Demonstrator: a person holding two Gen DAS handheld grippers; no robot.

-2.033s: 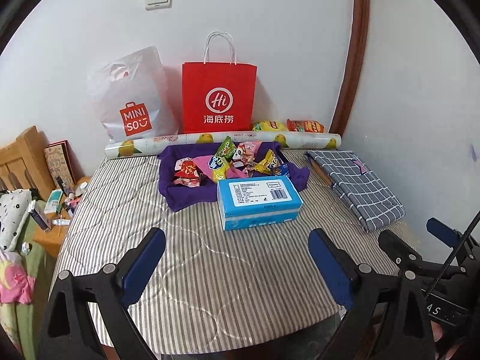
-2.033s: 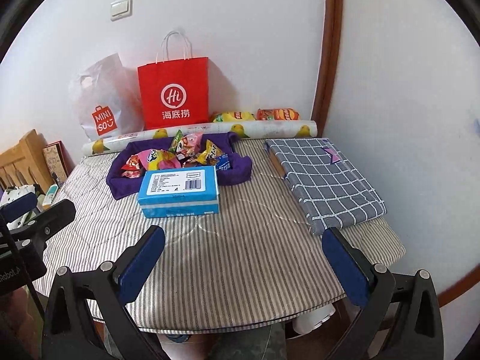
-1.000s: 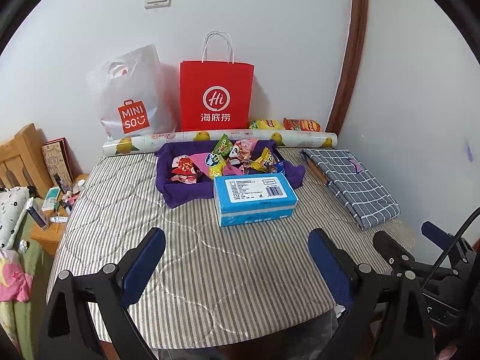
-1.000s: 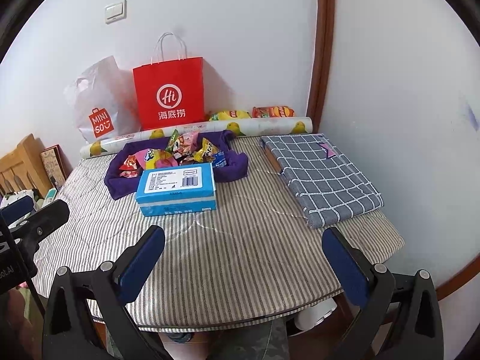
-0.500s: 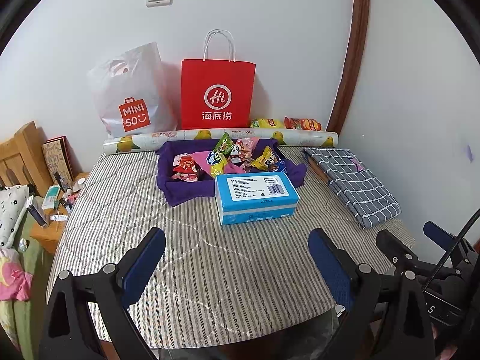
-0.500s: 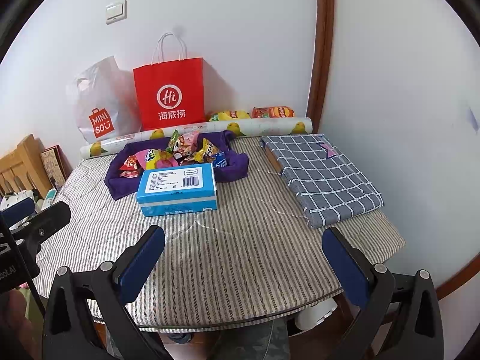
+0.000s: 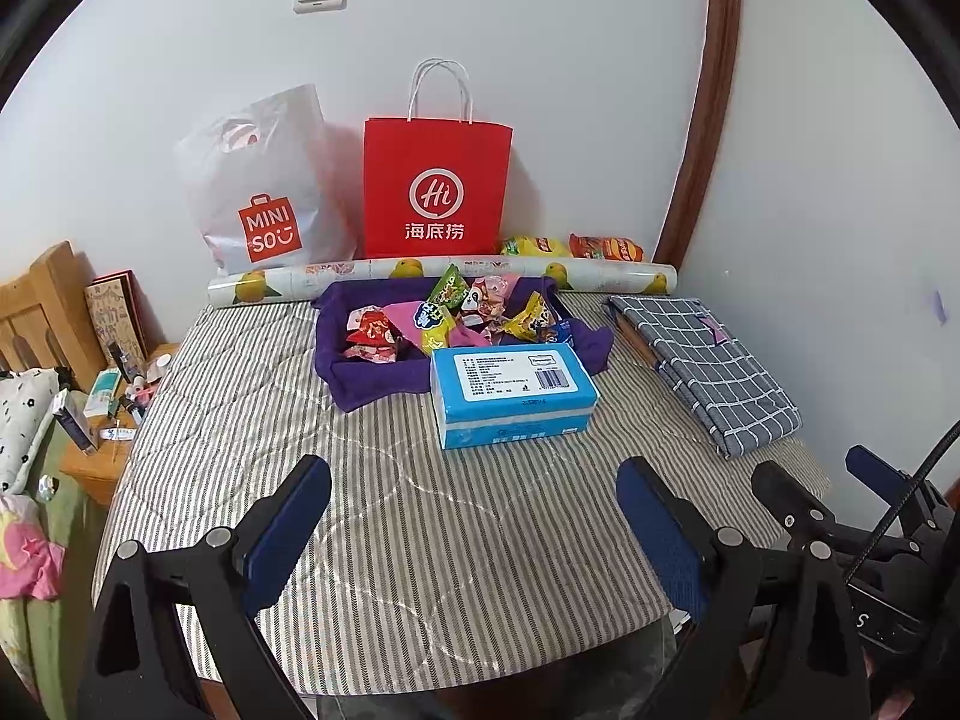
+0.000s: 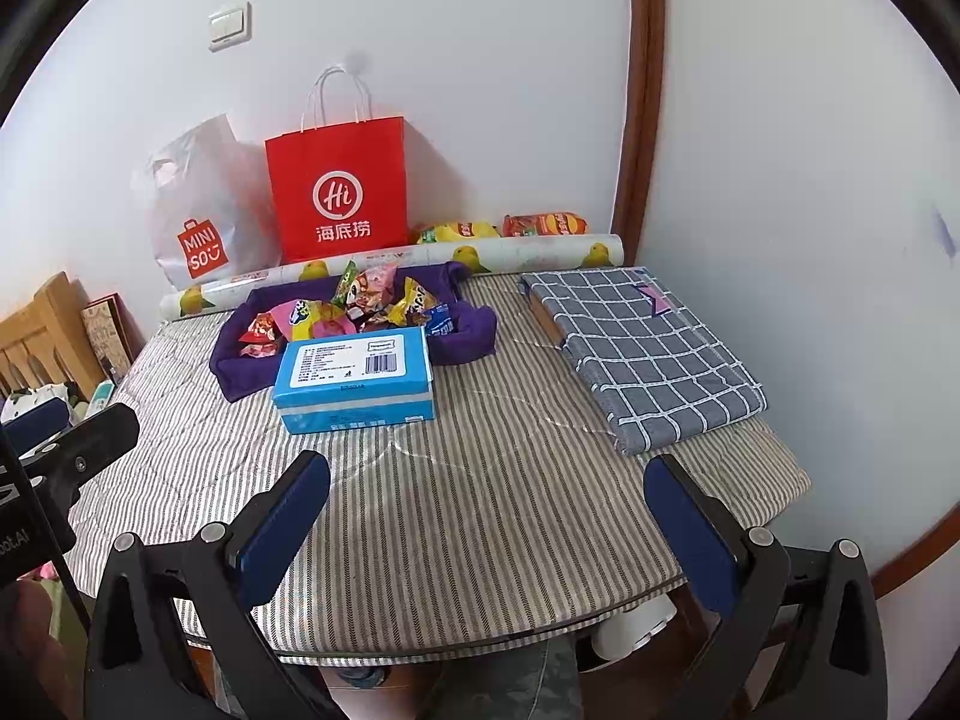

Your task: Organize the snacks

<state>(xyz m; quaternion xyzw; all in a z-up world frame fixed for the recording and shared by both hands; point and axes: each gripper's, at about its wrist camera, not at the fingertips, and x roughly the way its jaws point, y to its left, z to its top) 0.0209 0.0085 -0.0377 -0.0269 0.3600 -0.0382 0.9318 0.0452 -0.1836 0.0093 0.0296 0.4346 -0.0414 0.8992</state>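
A: Since the snack packets (image 7: 462,315) sit heaped in the purple cloth tray (image 7: 360,375), well ahead of both jaws, which step is this?

B: Can't settle it; heaped could be sorted or waiting. Left gripper (image 7: 474,519) and right gripper (image 8: 486,513) hang wide, holding nothing.

A: Orientation?

B: Packets point every way; the tray's long axis runs crosswise. Blue tissue box (image 8: 357,378) lies between jaws and tray on the table (image 8: 480,510).

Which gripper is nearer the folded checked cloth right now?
Right. The right gripper hovers open with the checked cloth just beyond its right finger; the left gripper, also open, sits further left, facing the blue box.
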